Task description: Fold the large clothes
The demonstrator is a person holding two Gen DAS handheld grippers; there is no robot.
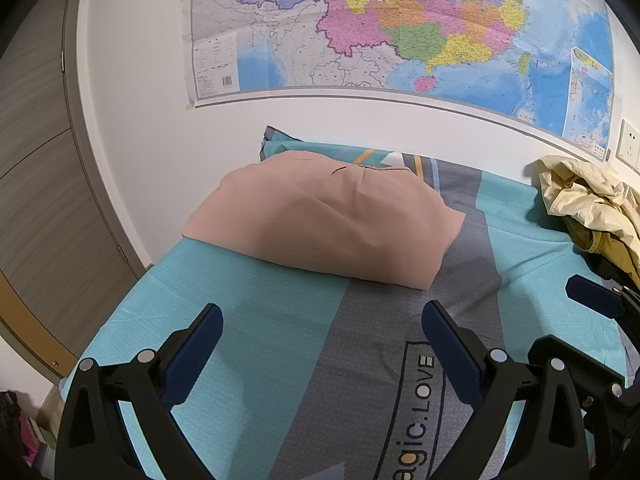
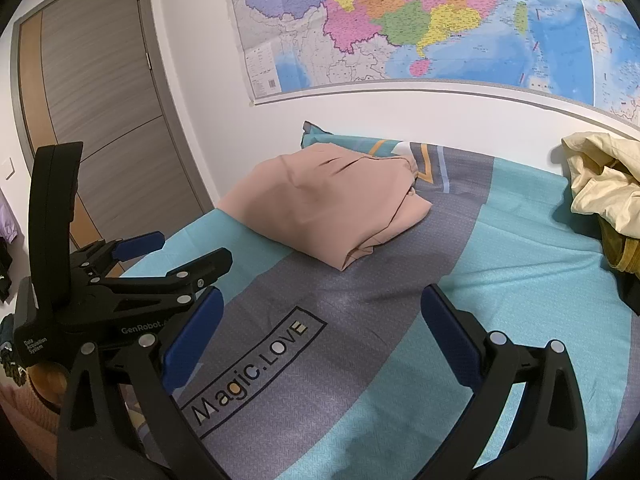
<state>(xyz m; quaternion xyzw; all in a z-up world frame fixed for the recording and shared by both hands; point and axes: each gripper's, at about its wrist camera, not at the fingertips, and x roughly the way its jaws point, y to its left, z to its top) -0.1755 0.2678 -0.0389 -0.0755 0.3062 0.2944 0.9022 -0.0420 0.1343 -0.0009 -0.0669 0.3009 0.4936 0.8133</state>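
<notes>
Fingers (image 1: 208,328) short of folded garment (image 1: 324,220)

A teal-and-grey bed (image 2: 500,272) bears a folded pink garment (image 2: 332,200) and a crumpled cream garment (image 2: 600,184).

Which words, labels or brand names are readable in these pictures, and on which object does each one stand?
"Magic.LOVE": boxed label on the teal and grey bed sheet.
"GenRobot": side of the black left gripper.
"Data Acquisition System": black body of the left gripper.
Colourful paper wall map: its place names and legend are too small to read.
</notes>
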